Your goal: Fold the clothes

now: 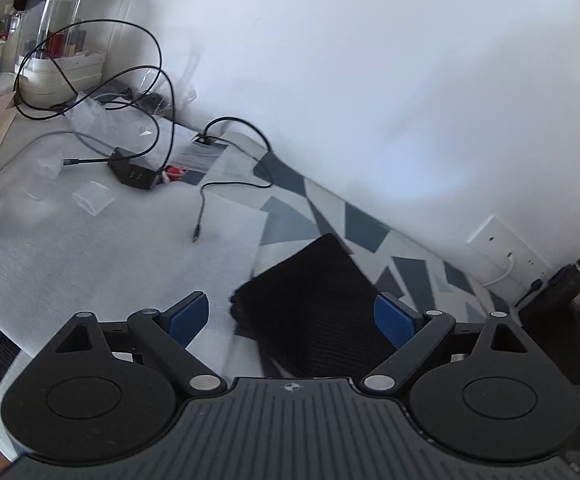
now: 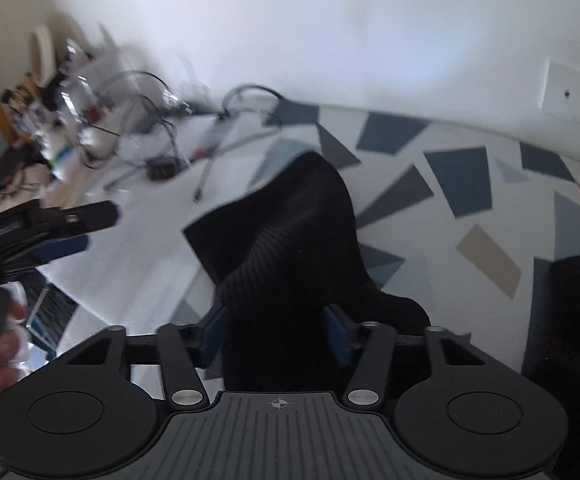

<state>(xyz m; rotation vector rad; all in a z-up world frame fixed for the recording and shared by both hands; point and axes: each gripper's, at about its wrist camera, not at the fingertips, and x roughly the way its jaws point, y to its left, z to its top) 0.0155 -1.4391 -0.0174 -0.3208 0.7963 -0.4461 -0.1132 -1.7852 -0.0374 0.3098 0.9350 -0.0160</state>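
A black ribbed garment [image 1: 310,300] lies folded on the table's patterned cloth. My left gripper [image 1: 292,314] is open, its blue pads wide apart, with the garment's near edge between and below them, not gripped. In the right wrist view the same black garment [image 2: 290,240] bulges up between the blue pads of my right gripper [image 2: 277,332], which is closed on a bunch of it. The left gripper [image 2: 61,236] shows at the left of that view, held by a hand.
A white mat [image 1: 109,248] covers the left of the table, a grey-blue geometric cloth [image 2: 450,184] the right. Black cables [image 1: 157,80], a charger [image 1: 135,174], plastic lids and toiletry containers [image 1: 61,40] crowd the far left. A wall socket [image 1: 506,256] is at right. More dark fabric [image 2: 570,340] lies at right.
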